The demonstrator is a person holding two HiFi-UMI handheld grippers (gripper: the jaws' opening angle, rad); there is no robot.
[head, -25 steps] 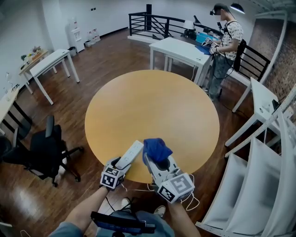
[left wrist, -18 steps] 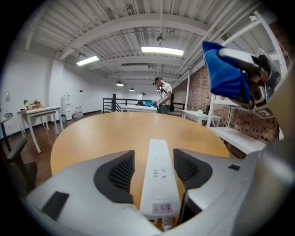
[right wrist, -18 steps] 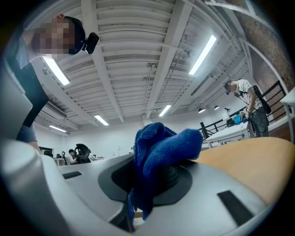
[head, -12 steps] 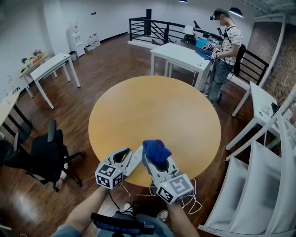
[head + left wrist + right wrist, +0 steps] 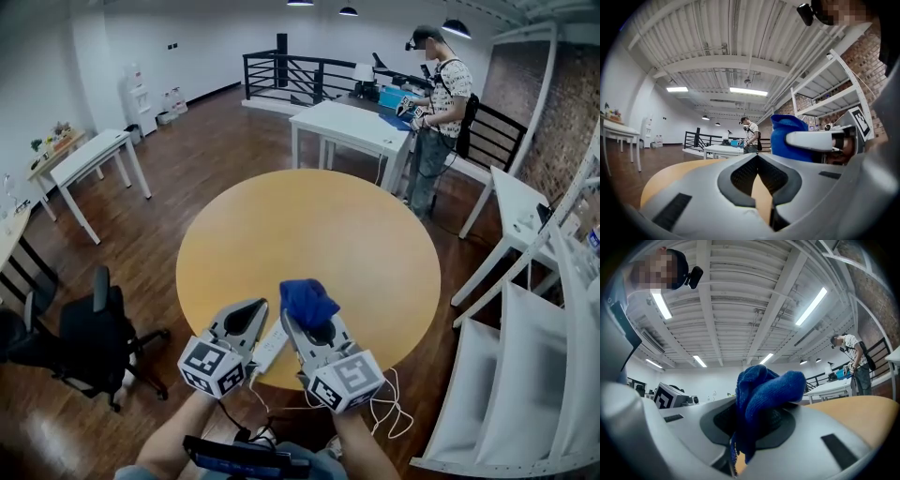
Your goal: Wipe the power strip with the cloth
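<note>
wiping seems yet to start: right tool (image 5: 315, 321) pinches the blue cloth (image 5: 307, 300), left tool (image 5: 247, 312) just pressed together empty, power strip (image 5: 271, 345) lying between them at the table (image 5: 309, 225) edge.

Round table (image 5: 319, 234), office chair (image 5: 89, 333) at L, person (image 5: 433, 103) by white desk (image 5: 342, 125)

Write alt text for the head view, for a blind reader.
Over the near edge of a round wooden table, the right gripper holds a blue cloth, and the left gripper beside it has just closed its jaws on nothing. A white power strip lies on the table between them; a person stands at a white table behind.
</note>
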